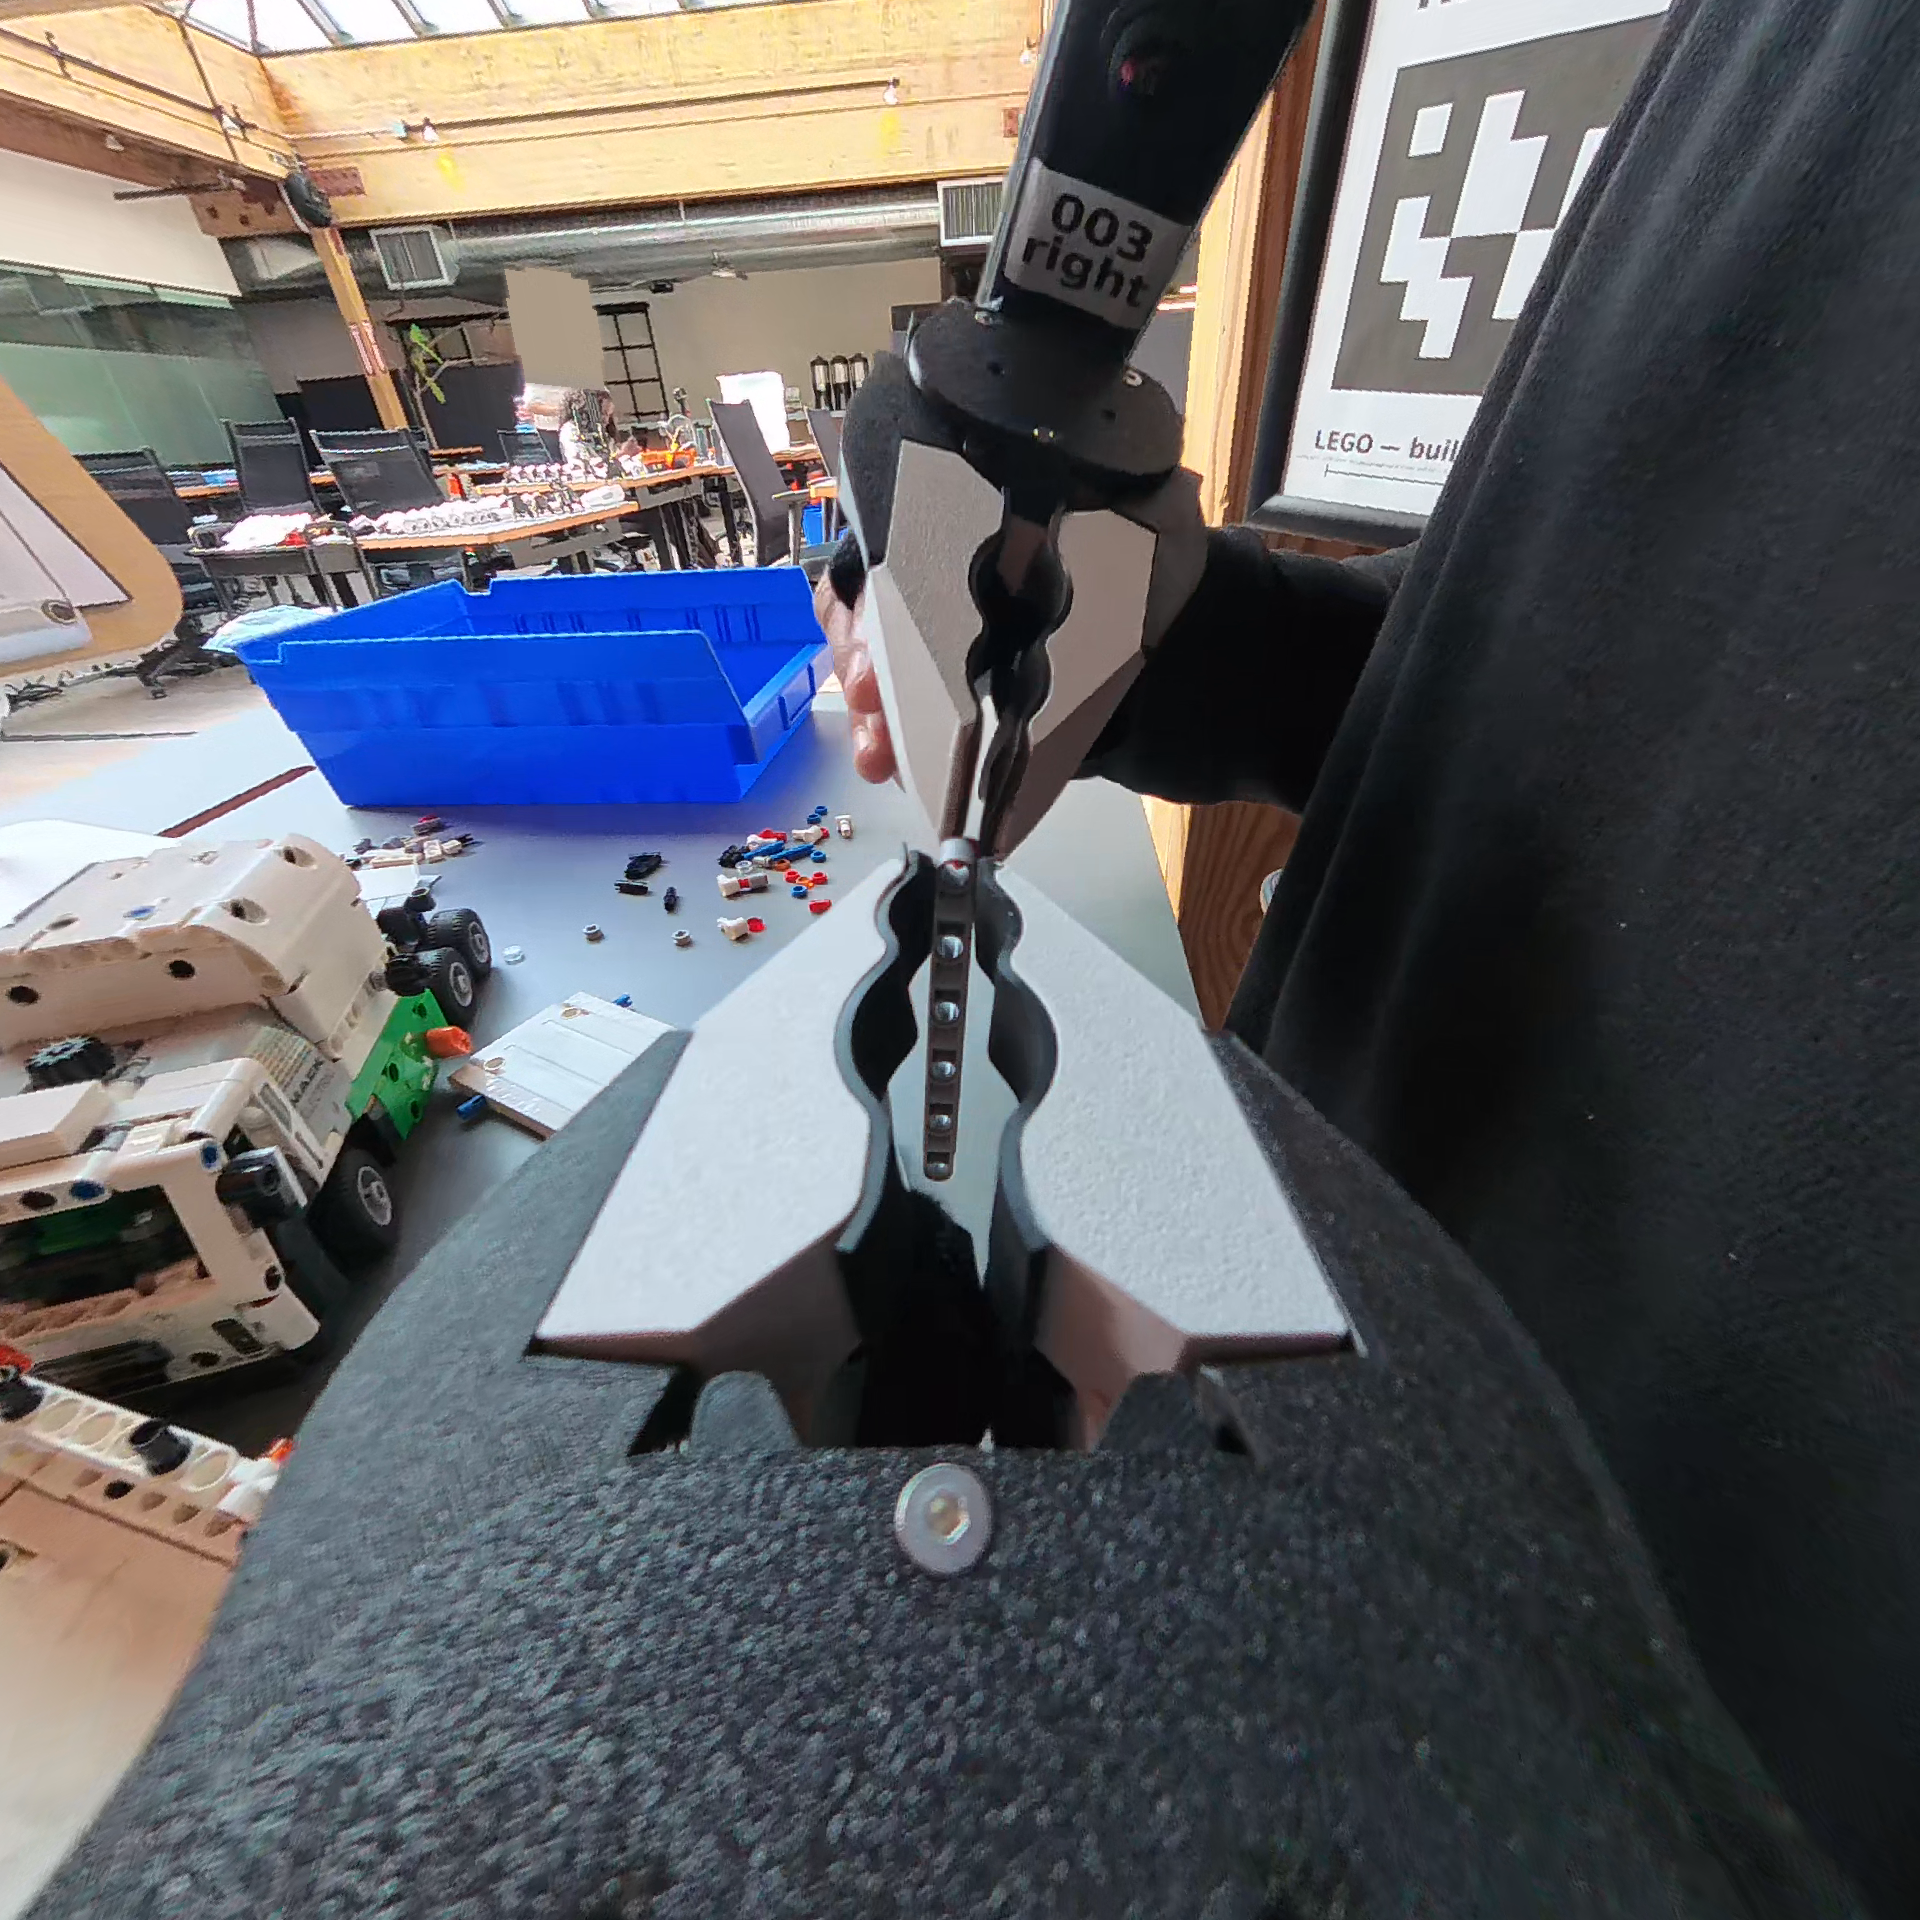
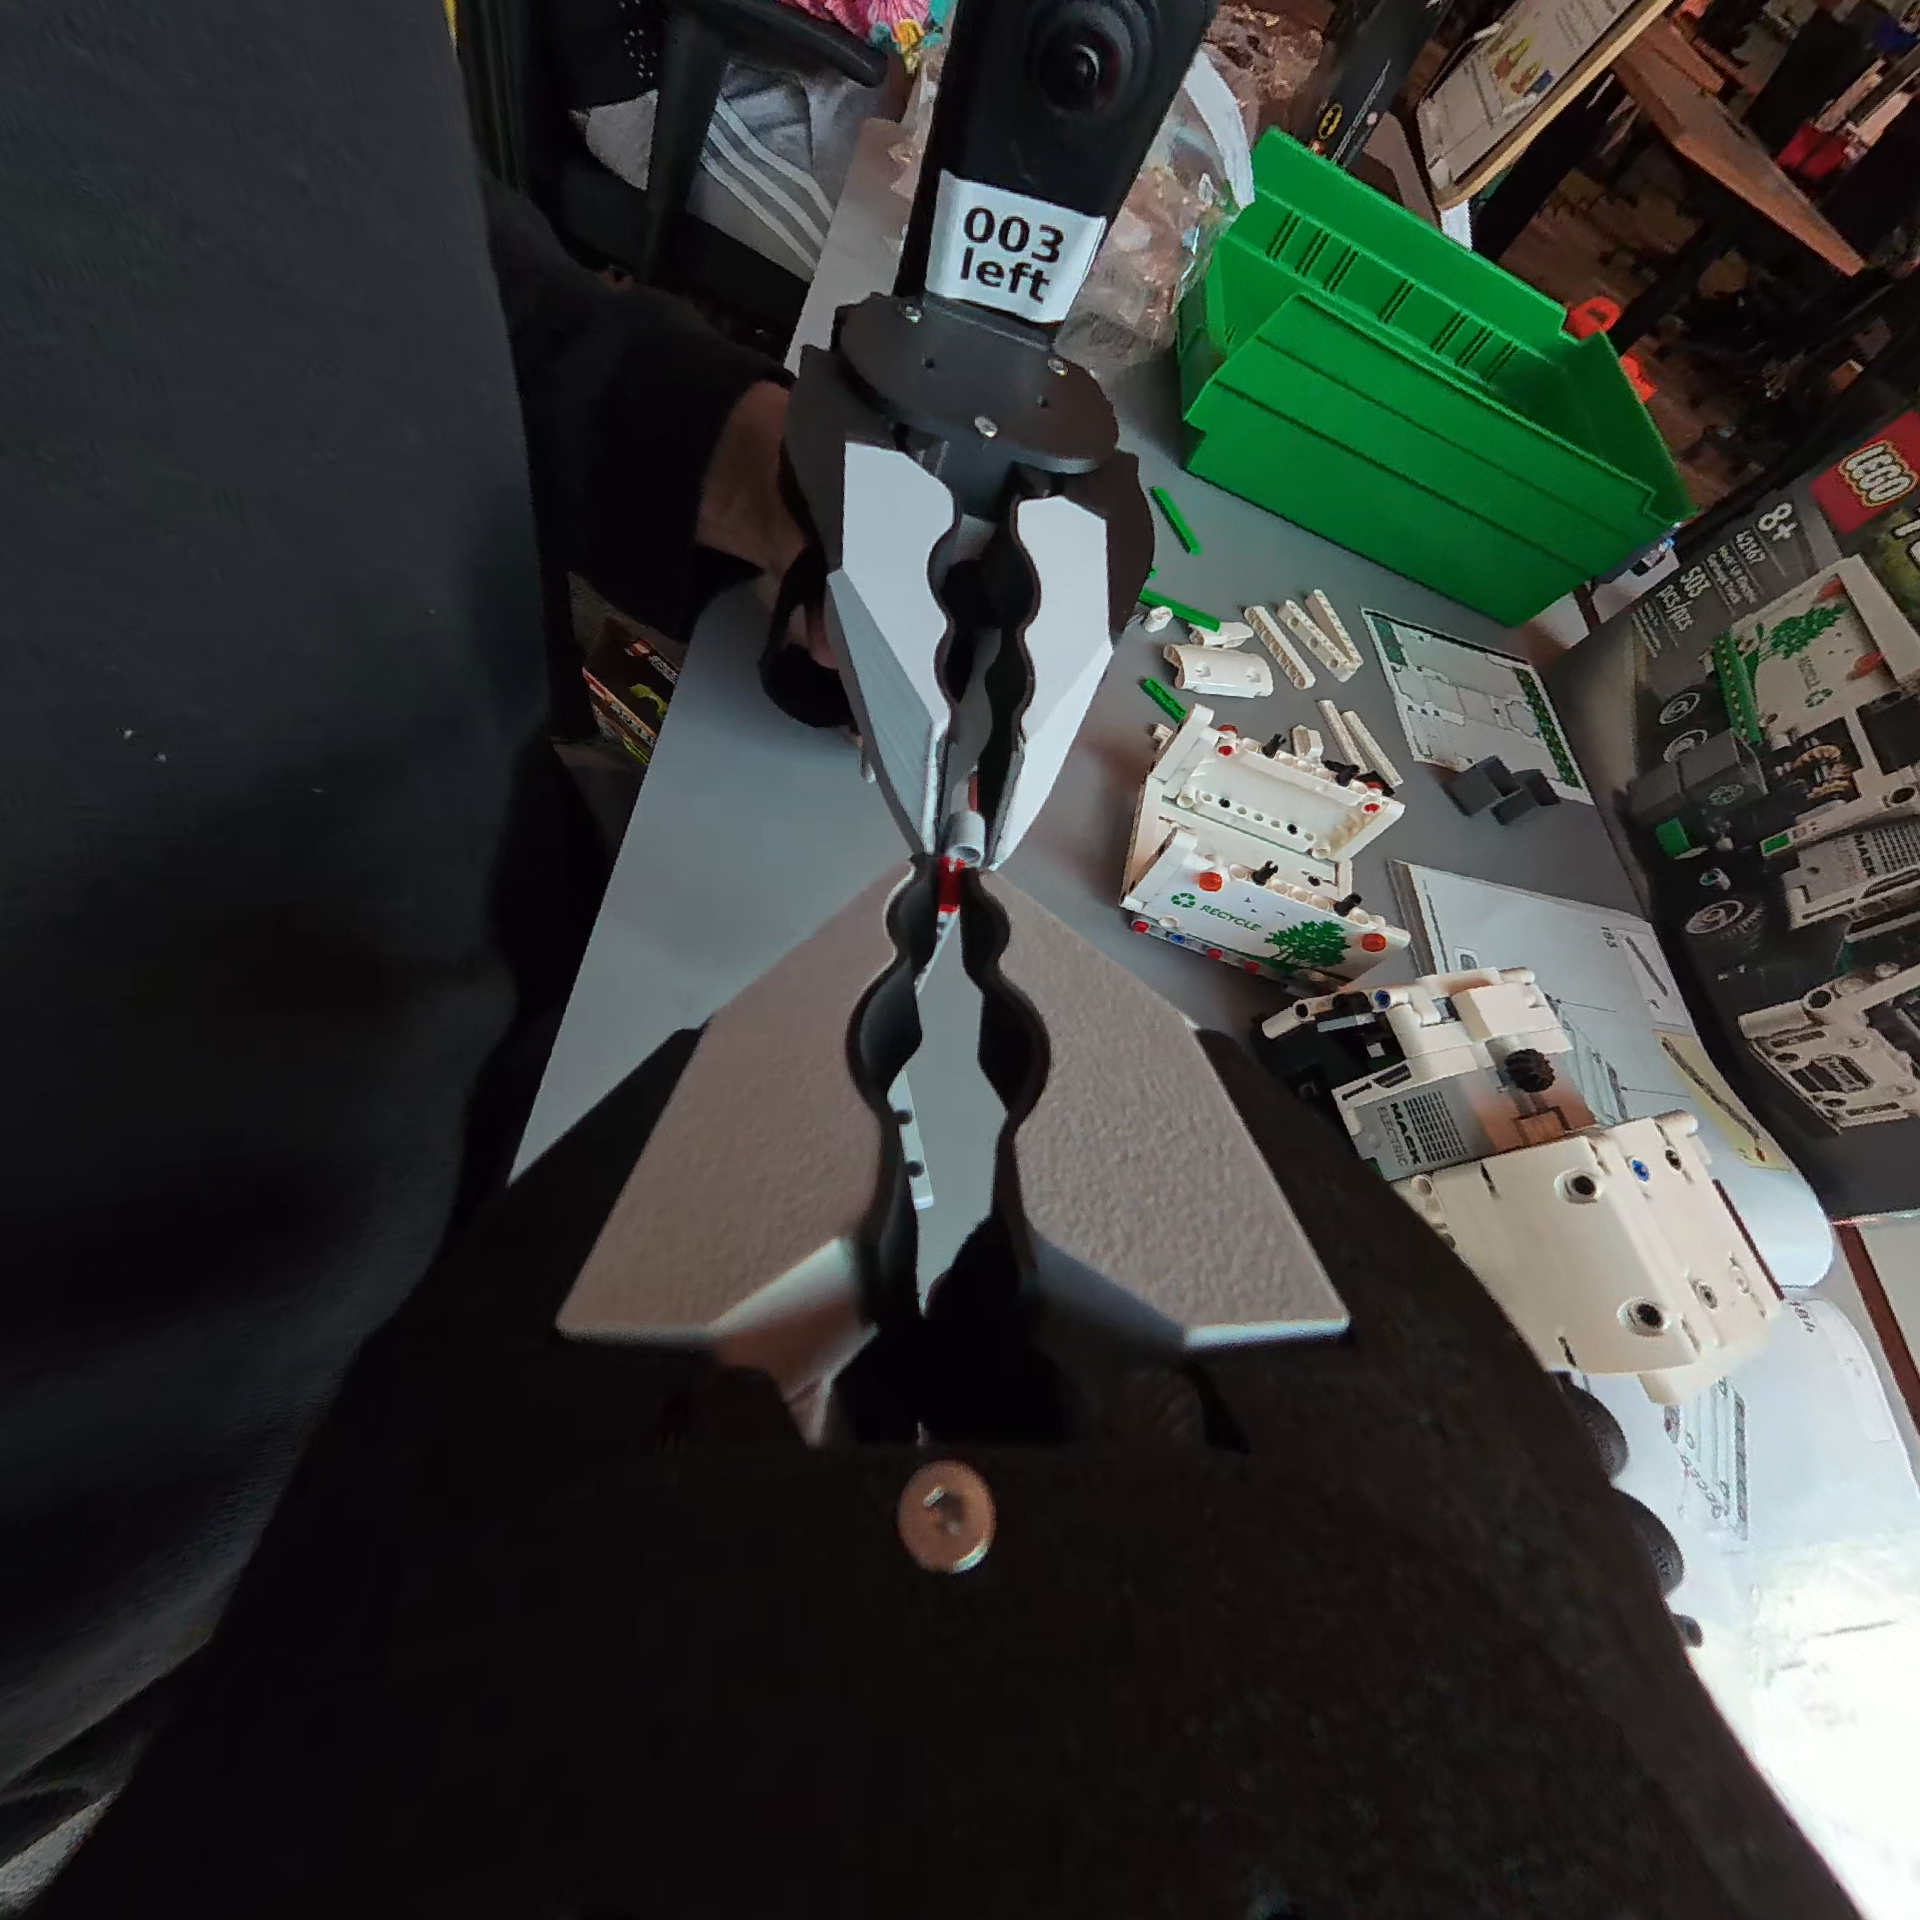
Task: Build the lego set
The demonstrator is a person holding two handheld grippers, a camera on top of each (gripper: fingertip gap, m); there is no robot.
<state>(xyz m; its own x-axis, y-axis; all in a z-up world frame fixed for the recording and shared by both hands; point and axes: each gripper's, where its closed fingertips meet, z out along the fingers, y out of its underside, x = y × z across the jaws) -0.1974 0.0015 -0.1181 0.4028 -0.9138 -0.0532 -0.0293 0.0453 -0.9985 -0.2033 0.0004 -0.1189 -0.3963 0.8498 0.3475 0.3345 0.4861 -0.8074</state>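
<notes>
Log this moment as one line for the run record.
left gripper: shut on grey beam | right gripper: shut on small red-and-white piece | tips meeting above table | truck aside

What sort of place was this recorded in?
Probably a shared office or workshop: rows of desks with black office chairs under a timber ceiling with skylights, and a grey work table strewn with lego parts.

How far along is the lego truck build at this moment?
Done: the white truck cab and chassis stands assembled, and the white recycle body is built but apart. In hand: the left gripper clamps a grey holed beam; the right gripper presses a small red-and-white pin at its tip. Left: loose white beams and scattered small pins.
</notes>
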